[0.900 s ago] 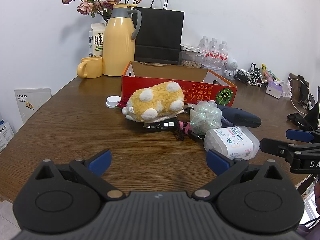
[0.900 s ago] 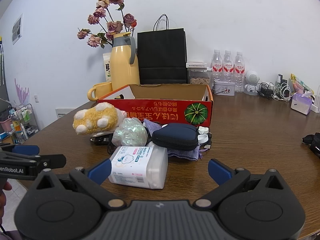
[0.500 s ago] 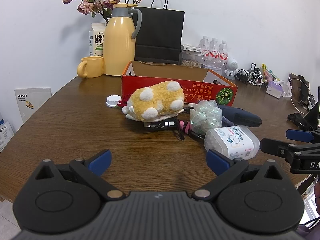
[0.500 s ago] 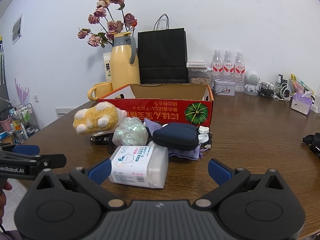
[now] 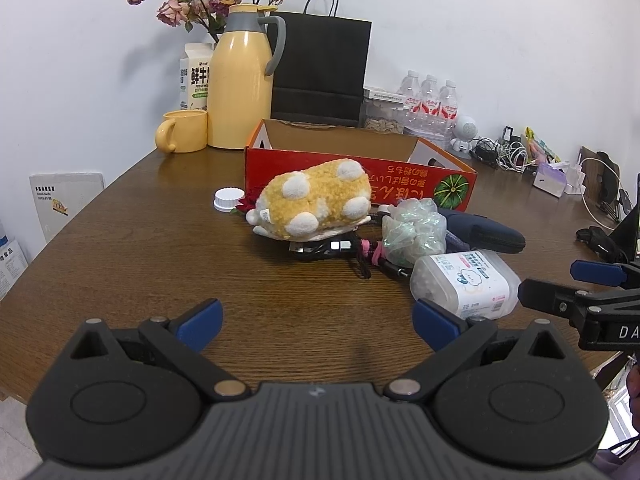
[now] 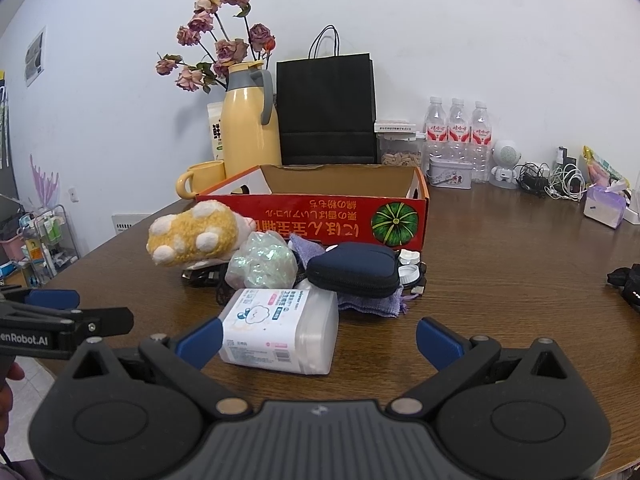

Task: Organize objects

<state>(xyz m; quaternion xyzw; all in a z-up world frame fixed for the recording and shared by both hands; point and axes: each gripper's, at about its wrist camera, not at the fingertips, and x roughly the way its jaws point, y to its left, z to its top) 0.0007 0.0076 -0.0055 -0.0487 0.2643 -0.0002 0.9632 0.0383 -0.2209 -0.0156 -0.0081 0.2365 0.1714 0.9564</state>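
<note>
A red cardboard box stands open on the wooden table. In front of it lies a heap: a yellow plush toy, a crinkled iridescent bag, a dark blue zip pouch, a clear plastic tub of cotton swabs, black cables and a purple cloth. My left gripper is open over bare wood short of the heap. My right gripper is open, its left finger beside the tub.
A yellow thermos, yellow mug, milk carton, flowers and a black paper bag stand at the back. Water bottles, a white figure, cables and a tissue pack line the right. A white lid lies left of the plush.
</note>
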